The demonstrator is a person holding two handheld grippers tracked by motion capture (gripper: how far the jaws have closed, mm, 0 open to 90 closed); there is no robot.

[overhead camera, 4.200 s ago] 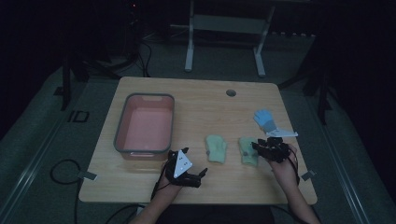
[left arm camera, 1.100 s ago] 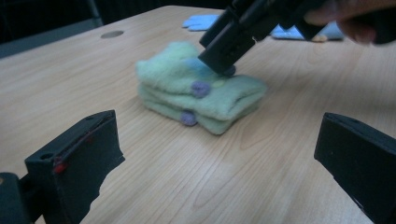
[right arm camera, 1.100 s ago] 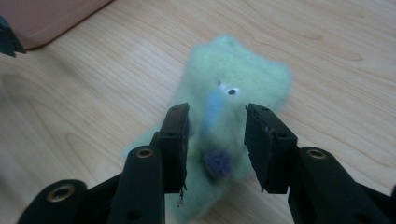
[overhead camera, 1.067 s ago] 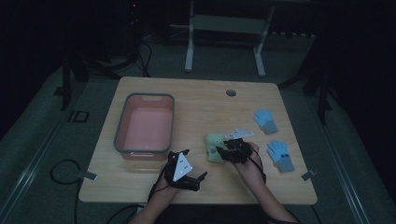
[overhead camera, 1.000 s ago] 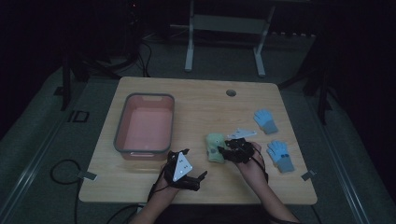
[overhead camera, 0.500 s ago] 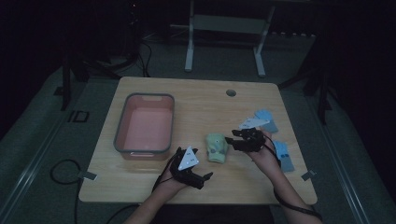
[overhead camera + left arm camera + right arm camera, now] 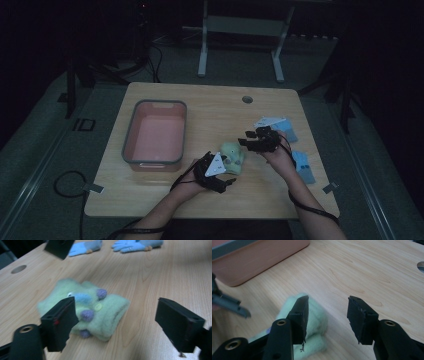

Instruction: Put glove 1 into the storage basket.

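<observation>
A pile of fuzzy green gloves (image 7: 233,154) with purple and blue spots lies mid-table. In the left gripper view the green gloves (image 7: 87,312) lie just ahead, partly between the jaws and nearer the left one. My left gripper (image 7: 225,172) (image 7: 120,325) is open; its jaws have just been closing and no pad presses on the wool. My right gripper (image 7: 248,141) (image 7: 328,315) hovers just right of the pile, open. Its jaws have just been opening, with bare table between them and the green gloves (image 7: 314,315) behind its left jaw.
A pink bin (image 7: 155,135) (image 7: 262,255) with a grey rim stands at the table's left. Two blue gloves (image 7: 285,130) (image 7: 303,167) (image 7: 137,243) lie at the right. A round hole (image 7: 247,99) (image 7: 18,268) sits near the table's far edge.
The two green gloves that lay side by side now form one pile. My right gripper has drawn back to the right of it. My left gripper has moved up to the pile.
</observation>
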